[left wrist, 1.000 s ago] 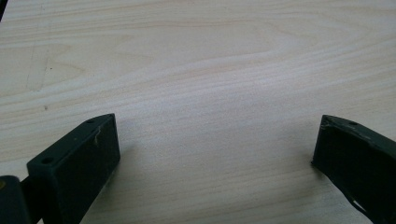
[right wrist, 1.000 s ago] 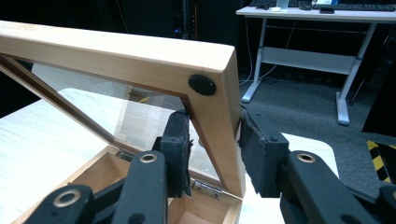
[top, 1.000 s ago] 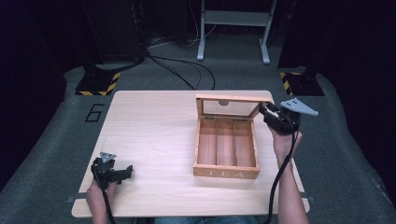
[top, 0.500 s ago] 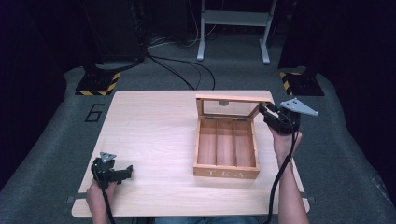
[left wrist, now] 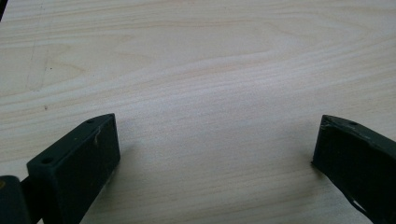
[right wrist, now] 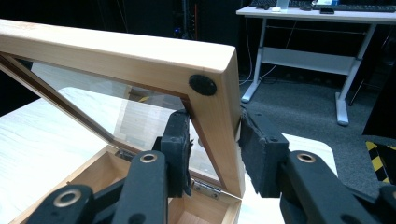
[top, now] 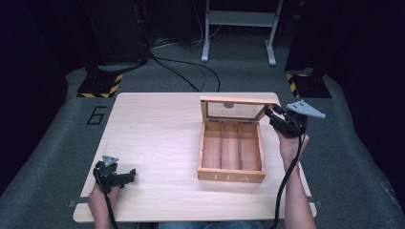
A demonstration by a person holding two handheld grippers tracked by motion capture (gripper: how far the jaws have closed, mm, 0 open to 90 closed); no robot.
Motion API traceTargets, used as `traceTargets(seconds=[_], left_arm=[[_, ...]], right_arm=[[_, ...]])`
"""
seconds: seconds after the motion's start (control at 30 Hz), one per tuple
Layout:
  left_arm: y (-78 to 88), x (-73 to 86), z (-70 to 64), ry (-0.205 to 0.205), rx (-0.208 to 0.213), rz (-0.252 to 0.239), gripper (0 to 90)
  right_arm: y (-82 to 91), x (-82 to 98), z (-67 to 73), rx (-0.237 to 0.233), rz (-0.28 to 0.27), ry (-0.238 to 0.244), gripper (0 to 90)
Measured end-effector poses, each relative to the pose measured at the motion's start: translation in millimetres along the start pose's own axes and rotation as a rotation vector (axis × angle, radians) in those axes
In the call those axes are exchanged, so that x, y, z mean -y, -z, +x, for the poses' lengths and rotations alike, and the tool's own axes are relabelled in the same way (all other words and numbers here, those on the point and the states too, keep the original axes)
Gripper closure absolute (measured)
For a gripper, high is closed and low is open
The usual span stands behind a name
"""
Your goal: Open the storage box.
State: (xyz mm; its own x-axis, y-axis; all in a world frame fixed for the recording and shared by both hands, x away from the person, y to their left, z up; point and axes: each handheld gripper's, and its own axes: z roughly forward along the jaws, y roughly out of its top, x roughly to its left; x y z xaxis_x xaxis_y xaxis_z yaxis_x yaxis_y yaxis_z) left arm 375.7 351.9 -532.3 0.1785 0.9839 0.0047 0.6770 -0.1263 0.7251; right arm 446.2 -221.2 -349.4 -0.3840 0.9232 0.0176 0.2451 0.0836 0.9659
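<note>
Wooden box sits right of table center, about 3 o'clock, lid raised at its far edge, roughly 12 o'clock of the box. Right gripper is clamped on the lid's right frame edge – one pad on the glass side, one outside. Left gripper rests at the table's 7 o'clock corner – jaws wide, nothing between.

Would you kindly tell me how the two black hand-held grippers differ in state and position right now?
The right gripper is shut on the wooden tea box's glass-paned lid, raised at the box's far corner. The left gripper is open on nothing, low over the pale wooden table. Both have black jaws.
</note>
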Motion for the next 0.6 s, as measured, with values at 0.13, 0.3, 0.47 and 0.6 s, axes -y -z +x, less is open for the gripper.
traceTargets(seconds=[0.13, 0.3, 0.47, 0.6], left_arm=[[0.0, 0.0, 0.0, 0.0, 0.0, 0.0, 0.5], [0.1, 0.0, 0.0, -0.001, 0.0, 0.001, 0.5], [0.0, 0.1, -0.1, 0.0, 0.0, -0.001, 0.5], [0.0, 0.0, 0.0, 0.0, 0.0, 0.0, 0.5]], right_arm=[[-0.1, 0.1, 0.0, 0.0, -0.001, -0.001, 63.4], [0.0, 0.3, 0.1, -0.001, -0.002, 0.001, 63.4], [0.3, 0.9, 0.1, -0.003, -0.004, 0.001, 63.4], [0.5, 0.9, 0.4, -0.003, -0.003, 0.0, 63.4]])
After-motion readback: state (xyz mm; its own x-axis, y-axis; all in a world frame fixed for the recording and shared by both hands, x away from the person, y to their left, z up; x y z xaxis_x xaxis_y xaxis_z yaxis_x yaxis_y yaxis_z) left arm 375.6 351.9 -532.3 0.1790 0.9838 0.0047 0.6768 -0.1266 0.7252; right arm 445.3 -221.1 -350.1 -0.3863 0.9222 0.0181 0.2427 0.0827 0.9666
